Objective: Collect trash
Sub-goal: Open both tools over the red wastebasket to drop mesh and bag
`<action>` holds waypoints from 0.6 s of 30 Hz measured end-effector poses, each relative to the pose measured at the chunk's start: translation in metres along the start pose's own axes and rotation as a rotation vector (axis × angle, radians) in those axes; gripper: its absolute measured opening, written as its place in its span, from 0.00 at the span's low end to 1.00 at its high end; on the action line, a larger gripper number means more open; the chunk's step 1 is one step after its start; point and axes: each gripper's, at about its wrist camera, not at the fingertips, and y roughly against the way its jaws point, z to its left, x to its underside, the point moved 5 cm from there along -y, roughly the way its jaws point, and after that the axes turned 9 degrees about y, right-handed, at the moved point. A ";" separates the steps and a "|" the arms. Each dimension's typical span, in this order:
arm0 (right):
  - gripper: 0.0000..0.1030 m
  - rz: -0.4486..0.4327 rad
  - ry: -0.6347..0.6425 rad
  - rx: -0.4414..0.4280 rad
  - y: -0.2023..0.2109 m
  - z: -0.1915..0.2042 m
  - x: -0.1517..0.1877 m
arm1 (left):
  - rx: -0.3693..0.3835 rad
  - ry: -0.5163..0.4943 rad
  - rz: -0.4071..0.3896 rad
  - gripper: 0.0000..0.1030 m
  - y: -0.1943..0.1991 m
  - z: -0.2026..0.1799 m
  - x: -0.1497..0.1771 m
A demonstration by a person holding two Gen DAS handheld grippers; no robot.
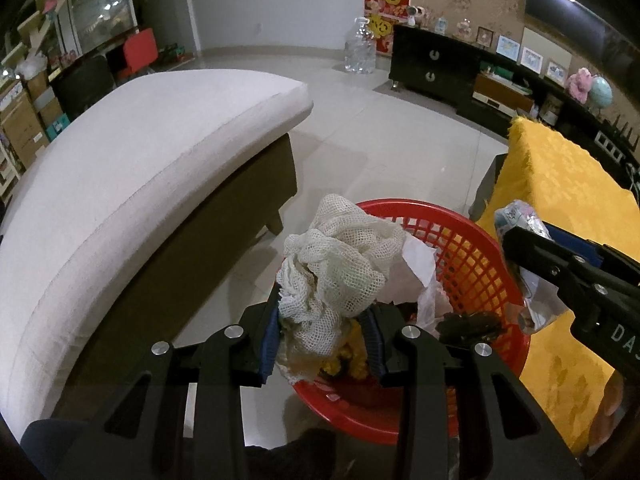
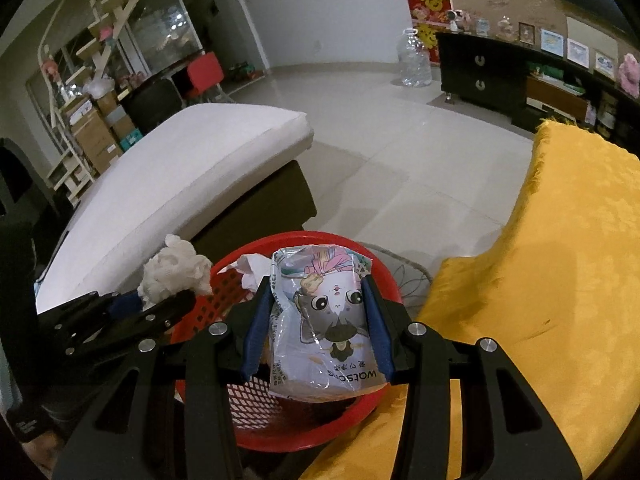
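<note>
So both grippers are loaded up right over the red plastic basket (image 1: 472, 256). The left gripper (image 1: 320, 332) has its blue pads squeezed narrow on a crumpled white mesh cloth (image 1: 340, 256), basket straight below its tips. The right gripper (image 2: 318, 320) clamps a Watsons tissue pack (image 2: 324, 320) with a cartoon cat, basket under it too, yellow cloth (image 2: 540, 280) off to its right.

Printed upside down on the crinkled white plastic cat-cartoon packet (image 2: 325, 322): "watsons". On the black right gripper's (image 1: 520, 264) body: "DA", cut off.
</note>
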 end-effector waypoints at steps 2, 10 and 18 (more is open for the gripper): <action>0.43 0.001 -0.008 -0.010 0.000 -0.001 -0.001 | 0.000 0.001 0.004 0.35 0.000 0.000 0.000; 0.55 -0.008 -0.082 -0.075 0.007 -0.012 0.000 | 0.041 0.018 0.003 0.48 0.001 0.001 -0.001; 0.65 -0.051 -0.090 -0.010 0.028 -0.023 0.001 | 0.069 0.041 -0.075 0.73 0.020 0.001 -0.008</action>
